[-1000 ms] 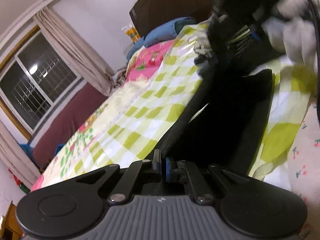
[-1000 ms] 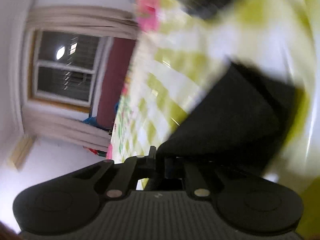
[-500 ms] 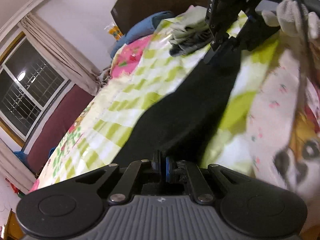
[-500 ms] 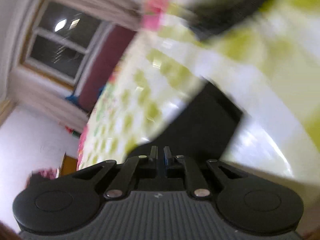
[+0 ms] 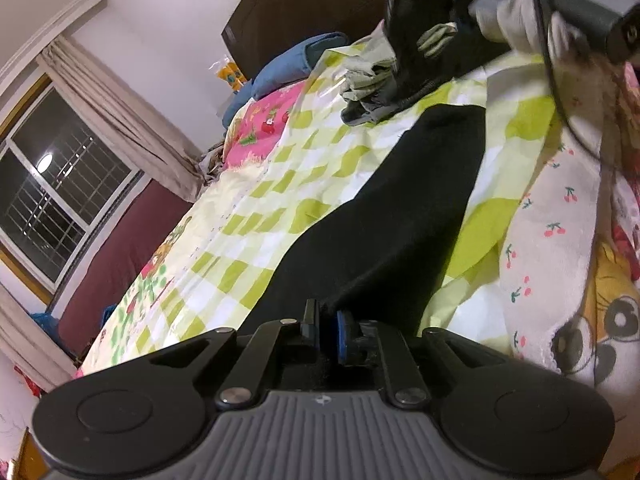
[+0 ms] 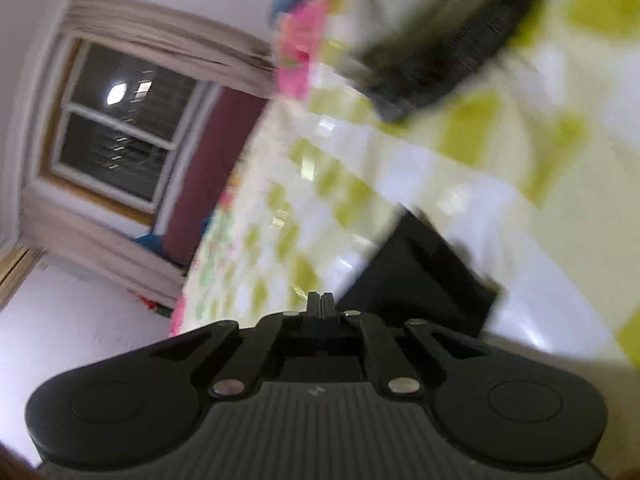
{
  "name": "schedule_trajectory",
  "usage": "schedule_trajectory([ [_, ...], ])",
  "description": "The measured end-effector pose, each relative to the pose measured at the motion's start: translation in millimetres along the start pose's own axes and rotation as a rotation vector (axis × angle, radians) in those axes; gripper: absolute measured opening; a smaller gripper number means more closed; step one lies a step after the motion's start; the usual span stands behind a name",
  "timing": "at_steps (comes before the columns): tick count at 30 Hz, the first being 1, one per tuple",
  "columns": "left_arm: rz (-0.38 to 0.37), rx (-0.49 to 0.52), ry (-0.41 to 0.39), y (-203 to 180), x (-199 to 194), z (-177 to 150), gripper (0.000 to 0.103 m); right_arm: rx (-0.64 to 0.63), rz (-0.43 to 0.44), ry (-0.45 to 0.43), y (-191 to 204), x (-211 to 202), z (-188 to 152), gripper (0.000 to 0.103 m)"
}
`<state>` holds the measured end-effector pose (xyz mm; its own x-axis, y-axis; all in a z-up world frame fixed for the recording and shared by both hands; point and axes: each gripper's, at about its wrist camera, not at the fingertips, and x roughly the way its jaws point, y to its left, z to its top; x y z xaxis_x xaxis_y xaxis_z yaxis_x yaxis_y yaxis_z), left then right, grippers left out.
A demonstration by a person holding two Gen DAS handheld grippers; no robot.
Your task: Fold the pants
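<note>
While the left gripper (image 5: 327, 320) pinches the smooth black pants (image 5: 404, 216) on the green-checked bedsheet (image 5: 256, 236), the right gripper (image 6: 320, 305) fingers press together; its grip is unclear.

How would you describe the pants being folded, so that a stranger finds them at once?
Start from the green-and-white checked bedsheet. The black pants lie as a long strip across it. Unlike the grey-striped clothes pile near the headboard, they are plain black.
</note>
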<state>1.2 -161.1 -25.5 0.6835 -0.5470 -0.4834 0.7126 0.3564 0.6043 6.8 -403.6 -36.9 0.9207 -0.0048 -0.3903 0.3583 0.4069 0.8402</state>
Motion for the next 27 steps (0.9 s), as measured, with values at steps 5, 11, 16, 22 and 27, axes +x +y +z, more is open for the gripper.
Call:
schedule_trajectory([
  [5,0.005,0.004,-0.019,-0.9,-1.3,1.6,0.028,-0.119,-0.061,-0.023,4.7,-18.3,18.9,0.042],
  [11,0.014,-0.003,-0.02,-0.3,1.8,6.5,0.029,-0.193,-0.149,0.06,-11.0,4.9,28.7,0.055],
  [16,0.006,0.009,-0.027,-3.5,7.0,10.8,0.029,-0.295,-0.191,0.212,-1.8,34.0,28.3,0.009],
  [22,0.01,0.004,-0.052,-1.4,9.3,18.1,0.029,-0.283,-0.058,0.213,24.0,24.3,37.8,0.005],
  [27,-0.001,-0.028,-0.046,0.4,10.1,19.6,0.03,-0.255,0.057,0.106,43.7,5.7,50.5,0.004],
])
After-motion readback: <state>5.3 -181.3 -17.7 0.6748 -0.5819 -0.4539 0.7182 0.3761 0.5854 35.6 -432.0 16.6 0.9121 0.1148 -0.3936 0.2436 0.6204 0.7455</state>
